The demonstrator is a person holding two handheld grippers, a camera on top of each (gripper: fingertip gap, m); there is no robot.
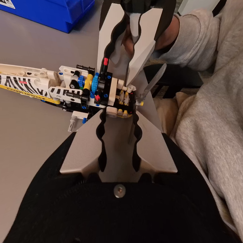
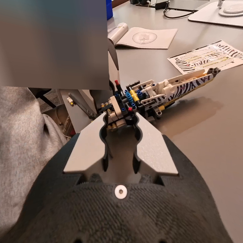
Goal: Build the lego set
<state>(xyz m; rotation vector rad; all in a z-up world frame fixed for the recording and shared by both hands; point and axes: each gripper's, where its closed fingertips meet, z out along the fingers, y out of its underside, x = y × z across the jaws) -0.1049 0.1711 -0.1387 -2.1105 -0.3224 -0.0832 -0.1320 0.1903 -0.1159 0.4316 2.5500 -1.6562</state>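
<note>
The lego model (image 1: 84,89) is a long white helicopter body with zebra stripes, a yellow strip, blue gears and black frames. It lies on the grey table (image 1: 26,144), nose at the table's edge. My left gripper (image 1: 119,113) is shut on the nose block from below. My right gripper (image 1: 113,80) comes in from above and clamps the same end. A clear grey rotor blade (image 1: 153,81) sticks out from the nose. In the right wrist view my right gripper (image 2: 121,116) is closed around the model (image 2: 151,97), and one left-gripper finger (image 2: 113,63) shows above it.
A blue bin (image 1: 52,13) stands at the far left. An open instruction booklet (image 2: 142,38) and a sticker sheet (image 2: 205,57) lie beyond the model. Cables (image 2: 174,13) and a grey mat (image 2: 217,17) are at the back. A person's grey sleeve (image 1: 197,39) is close on the right. One gripper's finger ends stand about 5 cm off the other's.
</note>
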